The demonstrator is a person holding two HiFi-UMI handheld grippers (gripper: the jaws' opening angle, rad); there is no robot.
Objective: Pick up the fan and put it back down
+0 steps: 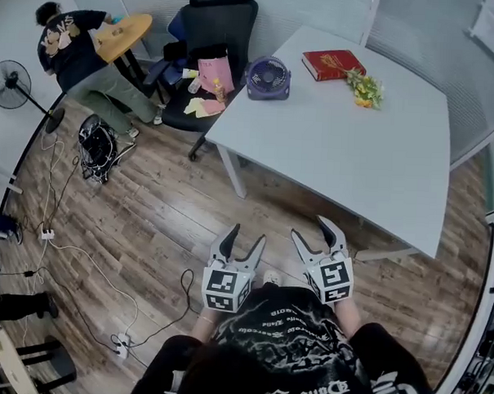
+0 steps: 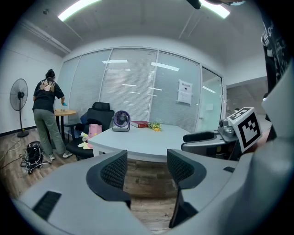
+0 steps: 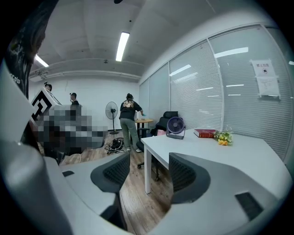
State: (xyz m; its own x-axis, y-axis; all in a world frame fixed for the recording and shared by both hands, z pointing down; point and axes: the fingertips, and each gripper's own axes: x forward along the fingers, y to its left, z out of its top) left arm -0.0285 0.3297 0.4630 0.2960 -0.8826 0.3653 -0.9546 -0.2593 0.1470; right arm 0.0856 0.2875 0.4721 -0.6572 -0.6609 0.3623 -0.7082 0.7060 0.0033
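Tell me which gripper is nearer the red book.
Right. The right gripper hangs almost straight across the table from the red book; the left gripper sits further left, both over the floor.

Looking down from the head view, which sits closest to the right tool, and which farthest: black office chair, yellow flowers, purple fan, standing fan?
From the right tool:
1. yellow flowers, right side of the table.
2. purple fan, the table's far left corner.
3. black office chair, behind that corner.
4. standing fan, far off to the left.
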